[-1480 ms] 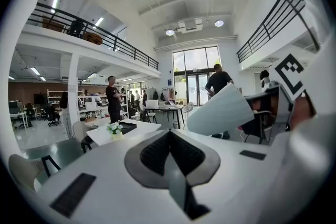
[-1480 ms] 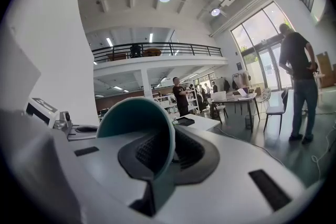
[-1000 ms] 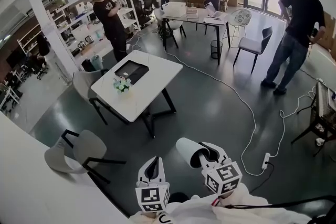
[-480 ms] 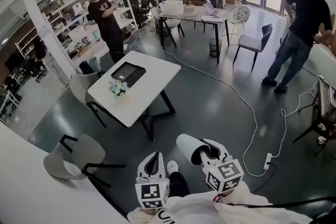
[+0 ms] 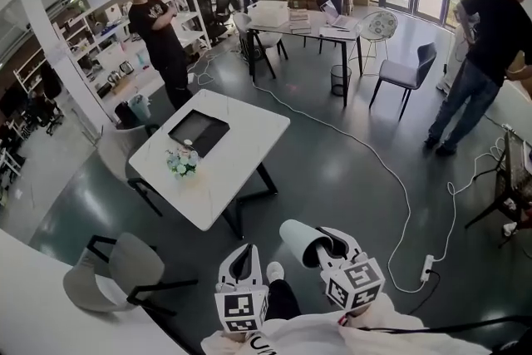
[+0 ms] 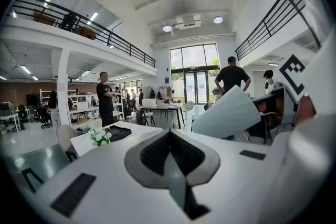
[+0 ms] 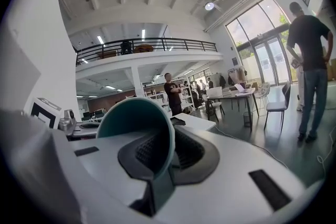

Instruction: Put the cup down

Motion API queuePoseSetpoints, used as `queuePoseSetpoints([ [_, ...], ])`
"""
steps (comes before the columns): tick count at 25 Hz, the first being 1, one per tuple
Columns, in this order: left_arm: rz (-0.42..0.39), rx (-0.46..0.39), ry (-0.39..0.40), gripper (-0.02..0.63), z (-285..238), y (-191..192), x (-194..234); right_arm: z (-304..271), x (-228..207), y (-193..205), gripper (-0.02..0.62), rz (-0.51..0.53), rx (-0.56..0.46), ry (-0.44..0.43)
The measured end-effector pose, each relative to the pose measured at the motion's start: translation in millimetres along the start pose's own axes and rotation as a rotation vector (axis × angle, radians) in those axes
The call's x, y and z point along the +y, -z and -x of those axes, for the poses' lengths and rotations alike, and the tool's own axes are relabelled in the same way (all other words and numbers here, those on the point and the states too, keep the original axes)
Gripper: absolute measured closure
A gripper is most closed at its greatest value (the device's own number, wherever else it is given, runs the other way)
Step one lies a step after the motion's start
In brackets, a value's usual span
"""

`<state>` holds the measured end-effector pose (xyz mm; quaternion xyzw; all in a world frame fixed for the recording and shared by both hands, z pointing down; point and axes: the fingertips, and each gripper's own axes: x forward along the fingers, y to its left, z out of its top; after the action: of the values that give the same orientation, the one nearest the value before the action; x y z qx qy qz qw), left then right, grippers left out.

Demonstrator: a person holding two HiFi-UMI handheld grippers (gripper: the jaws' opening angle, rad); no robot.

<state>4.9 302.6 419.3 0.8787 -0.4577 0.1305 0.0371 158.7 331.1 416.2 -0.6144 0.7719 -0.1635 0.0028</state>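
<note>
Two grippers hang over the dark floor [image 5: 357, 170], well short of the white table [image 5: 249, 125]. Our right gripper [image 5: 322, 243] pinches the wall of the cup [image 5: 296, 237], which lies tilted sideways in the air. Our left gripper [image 5: 242, 260] is closed on nothing.

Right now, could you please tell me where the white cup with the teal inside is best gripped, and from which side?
Grip the white cup with the teal inside by its thin wall at the rim, coming from the open mouth: one jaw inside, one outside. The right gripper holds it so, base pointing away.
</note>
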Motion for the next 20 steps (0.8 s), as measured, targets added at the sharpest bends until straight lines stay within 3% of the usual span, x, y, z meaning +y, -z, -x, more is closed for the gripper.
queuePoseSetpoints([
  [13, -0.008, 0.042, 0.020, 0.598, -145.1, -32.3, 127.2, -197.9, -13.8, -36.5, 0.554, -0.007, 0.046, 0.000],
  [20, 0.019, 0.069, 0.028, 0.597, -191.1, -26.8, 174.5, -263.7, -14.5, -40.1, 0.555, -0.007, 0.080, 0.004],
])
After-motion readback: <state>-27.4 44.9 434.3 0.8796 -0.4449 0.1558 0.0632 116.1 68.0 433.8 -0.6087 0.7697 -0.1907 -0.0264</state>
